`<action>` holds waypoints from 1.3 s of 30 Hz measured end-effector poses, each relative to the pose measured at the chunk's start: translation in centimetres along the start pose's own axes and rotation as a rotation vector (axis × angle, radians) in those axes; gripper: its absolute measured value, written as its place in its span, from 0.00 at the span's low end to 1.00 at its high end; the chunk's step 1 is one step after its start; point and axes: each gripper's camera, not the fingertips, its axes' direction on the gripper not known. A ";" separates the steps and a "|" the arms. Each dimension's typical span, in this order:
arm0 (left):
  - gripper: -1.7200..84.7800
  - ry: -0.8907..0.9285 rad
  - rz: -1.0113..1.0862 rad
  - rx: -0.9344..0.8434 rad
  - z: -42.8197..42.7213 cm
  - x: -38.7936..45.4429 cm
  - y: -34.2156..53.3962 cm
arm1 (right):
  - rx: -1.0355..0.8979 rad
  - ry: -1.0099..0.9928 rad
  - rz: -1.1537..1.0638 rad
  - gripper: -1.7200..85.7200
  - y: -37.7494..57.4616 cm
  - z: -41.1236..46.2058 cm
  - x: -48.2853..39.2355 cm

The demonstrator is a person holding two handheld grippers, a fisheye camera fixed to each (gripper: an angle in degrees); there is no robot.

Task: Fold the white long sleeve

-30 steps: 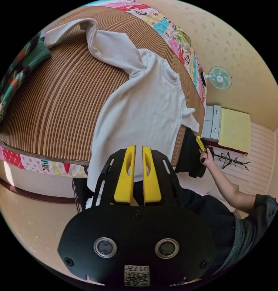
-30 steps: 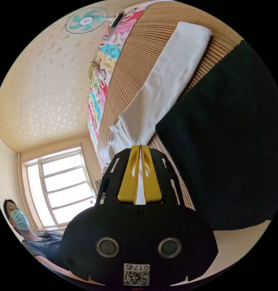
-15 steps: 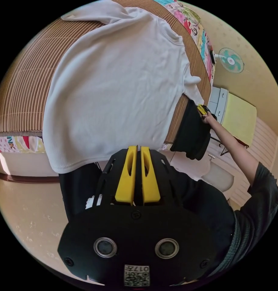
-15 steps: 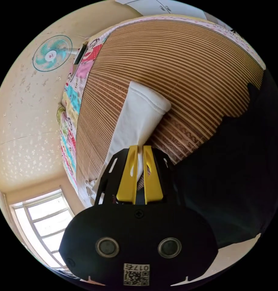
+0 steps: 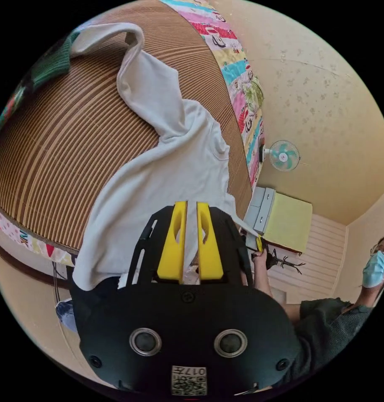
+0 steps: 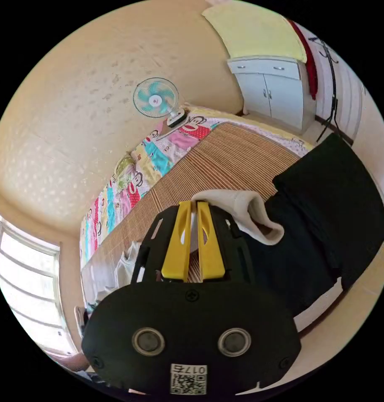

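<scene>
The white long sleeve [image 5: 175, 176] lies spread across the striped mat [image 5: 66, 159] on the bed, its hem nipped between the left gripper [image 5: 186, 209]'s jaws at 6 o'clock, while the right gripper [image 6: 191, 208] pinches its cuff [image 6: 246, 213] beside dark clothing [image 6: 326, 217] at 3 o'clock.

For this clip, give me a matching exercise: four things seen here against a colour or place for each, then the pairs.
Things:
1. long sleeve shirt
2. fan
3. cupboard
4. dark garment

Descriptions:
A. hangs over the bed's edge
B. white, spread on the striped mat
C. teal blades, on the wall
D. under a yellow cloth

Pairs: 1-B, 2-C, 3-D, 4-A
</scene>
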 end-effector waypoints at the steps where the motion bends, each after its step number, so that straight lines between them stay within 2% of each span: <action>1: 0.10 -0.005 -0.029 0.051 -1.9 -1.0 -2.0 | 0.015 0.009 -0.064 0.05 0.9 -0.2 -2.6; 4: 0.11 -0.064 -0.027 0.186 -6.3 -1.8 -6.8 | 0.015 -0.040 -0.287 0.05 6.0 1.8 -14.0; 6: 0.13 -0.096 -0.008 0.236 -8.1 -1.8 -9.6 | -0.122 -0.175 -0.446 0.05 11.3 7.0 -21.7; 9: 0.18 -0.060 -0.051 0.279 -9.2 -3.6 -14.0 | -0.372 -0.172 -0.600 0.05 19.2 16.5 -28.7; 10: 0.19 -0.022 -0.114 0.293 -9.0 -5.0 -15.5 | -0.439 -0.165 -0.615 0.05 20.8 18.6 -29.6; 12: 0.19 0.098 -0.203 0.335 -8.4 -7.5 -17.0 | -0.750 -0.131 -0.600 0.04 27.2 26.9 -31.4; 14: 0.18 0.240 -0.313 0.396 -7.6 -10.3 -17.8 | -0.980 -0.115 -0.528 0.04 30.7 30.9 -31.2; 16: 0.13 0.447 -0.415 0.496 -6.7 -13.2 -17.9 | -1.013 -0.150 -0.481 0.04 31.9 31.1 -30.8; 19: 0.07 0.497 -0.437 0.495 -6.3 -14.2 -18.4 | -0.959 -0.281 -0.492 0.04 31.5 28.2 -29.4; 20: 0.06 0.480 -0.412 0.480 -6.6 -13.9 -18.6 | -0.960 -0.292 -0.506 0.04 31.3 27.1 -28.4; 23: 0.06 0.403 -0.152 0.448 -9.2 -10.1 -19.0 | -0.948 -0.228 -0.486 0.03 30.0 24.6 -24.6; 26: 0.06 0.322 0.162 0.451 -11.8 -2.3 -16.3 | -0.913 -0.242 -0.397 0.03 27.7 22.1 -20.4; 27: 0.06 0.233 0.317 0.428 -11.4 2.3 -14.1 | -0.900 -0.250 -0.346 0.03 26.8 21.3 -18.8; 28: 0.06 0.123 0.489 0.395 -9.6 7.4 -11.2 | -0.895 -0.250 -0.316 0.03 26.4 21.0 -18.0; 29: 0.06 0.069 0.568 0.374 -8.2 9.7 -9.6 | -0.885 -0.248 -0.250 0.03 25.6 20.5 -16.4; 31: 0.07 -0.111 0.829 0.278 0.6 17.7 -2.5 | -0.868 -0.254 -0.152 0.03 24.8 20.1 -14.2; 32: 0.07 -0.141 0.871 0.258 3.4 19.1 -0.7 | -0.860 -0.261 -0.080 0.03 24.4 20.0 -12.8; 34: 0.10 -0.176 1.004 0.128 15.6 22.5 5.9 | -0.851 -0.298 0.056 0.03 24.3 20.0 -10.5; 36: 0.12 -0.234 1.116 -0.042 25.6 22.9 9.6 | -0.826 -0.361 0.218 0.03 24.2 19.9 -7.6; 37: 0.13 -0.287 1.114 -0.156 31.6 21.7 10.9 | -0.820 -0.370 0.247 0.03 24.2 19.8 -7.0; 39: 0.13 -0.331 1.008 -0.316 38.3 18.3 11.3 | -0.805 -0.398 0.317 0.03 23.7 19.5 -5.0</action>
